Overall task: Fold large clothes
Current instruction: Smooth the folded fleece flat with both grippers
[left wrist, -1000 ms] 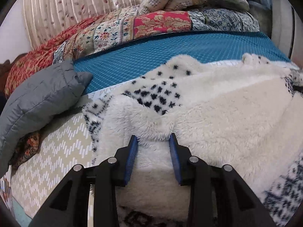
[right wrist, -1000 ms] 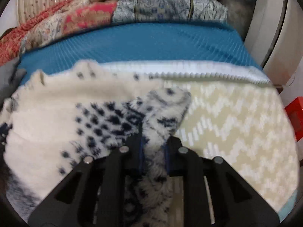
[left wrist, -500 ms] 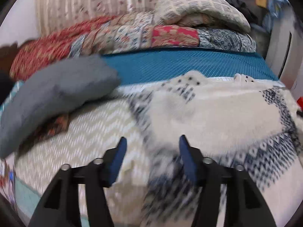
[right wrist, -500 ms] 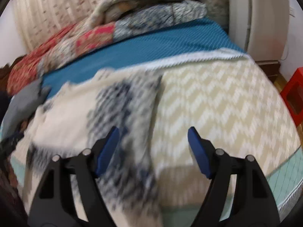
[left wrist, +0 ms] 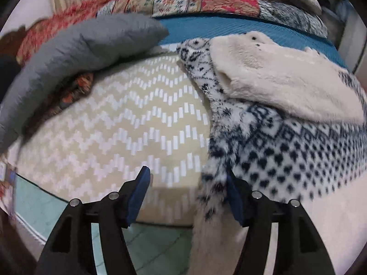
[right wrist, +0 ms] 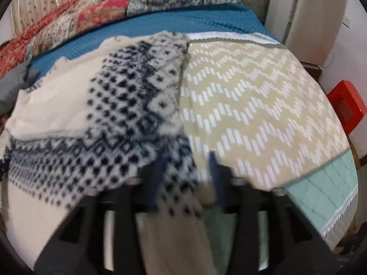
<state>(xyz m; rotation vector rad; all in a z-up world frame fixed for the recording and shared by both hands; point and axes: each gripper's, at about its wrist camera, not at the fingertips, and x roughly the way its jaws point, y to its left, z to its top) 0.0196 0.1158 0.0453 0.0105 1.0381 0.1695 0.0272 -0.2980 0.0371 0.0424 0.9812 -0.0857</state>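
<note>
- The left gripper (left wrist: 187,194) is low at the near edge of the bed, its blue pads spread wide; the fluffy edge of the fleece garment (left wrist: 286,123) hangs against its right pad, not clamped.
- The right gripper (right wrist: 187,178) is blurred, its jaws apart, with the garment's patterned corner hanging between them; I cannot tell if a pad touches it.
- The garment, cream with a navy pattern, lies on the beige zigzag bedspread (left wrist: 128,123), its upper part turned over so the plain cream lining shows.
- Only the left view shows the grey padded jacket (left wrist: 80,50) in full, beside the garment.
- Only the right view shows a red box (right wrist: 346,105) past the bed's edge.
- Far behind lies a teal blanket (right wrist: 174,20), then folded quilts (left wrist: 201,0).
- No writing can be read.
</note>
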